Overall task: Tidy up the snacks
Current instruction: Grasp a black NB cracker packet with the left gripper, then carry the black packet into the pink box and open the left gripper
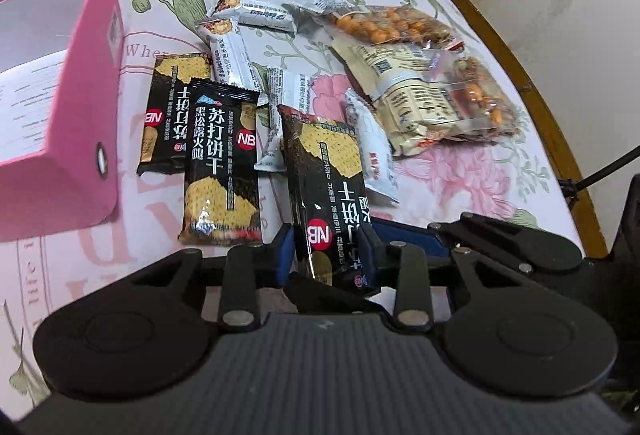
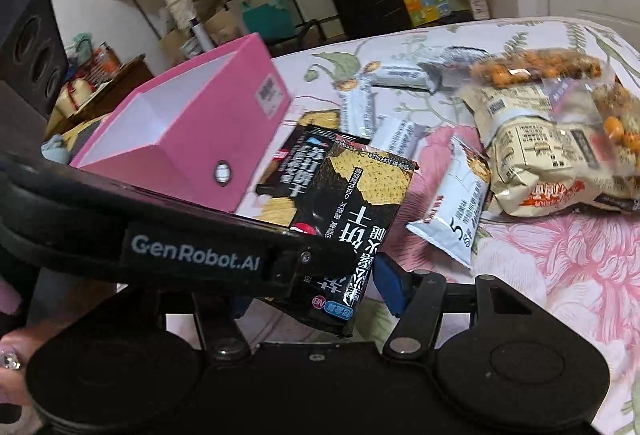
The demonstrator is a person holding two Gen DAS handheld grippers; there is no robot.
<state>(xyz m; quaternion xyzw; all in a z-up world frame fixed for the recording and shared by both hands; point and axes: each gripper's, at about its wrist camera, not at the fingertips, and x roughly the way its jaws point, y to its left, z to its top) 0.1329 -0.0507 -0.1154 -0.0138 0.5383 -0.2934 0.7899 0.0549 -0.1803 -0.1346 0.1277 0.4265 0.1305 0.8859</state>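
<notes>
My left gripper (image 1: 327,249) is shut on a black soda cracker packet (image 1: 326,171), held by its near end. The same packet shows in the right wrist view (image 2: 356,207), with the left gripper's body across the frame before it. My right gripper (image 2: 320,287) is close around that packet's near end; its blue pad (image 2: 390,285) stands a little off the packet, its left finger is hidden. Two more black cracker packets (image 1: 222,159) lie to the left. An open pink box (image 1: 80,107) stands at the left; it also shows in the right wrist view (image 2: 208,127).
White snack bars (image 1: 232,55) and bags of orange coated nuts (image 1: 404,23) and beige packs (image 1: 416,107) lie on the floral tablecloth (image 1: 460,175). The table's wooden edge (image 1: 532,103) runs at the right. Shelves and a black case stand behind the table.
</notes>
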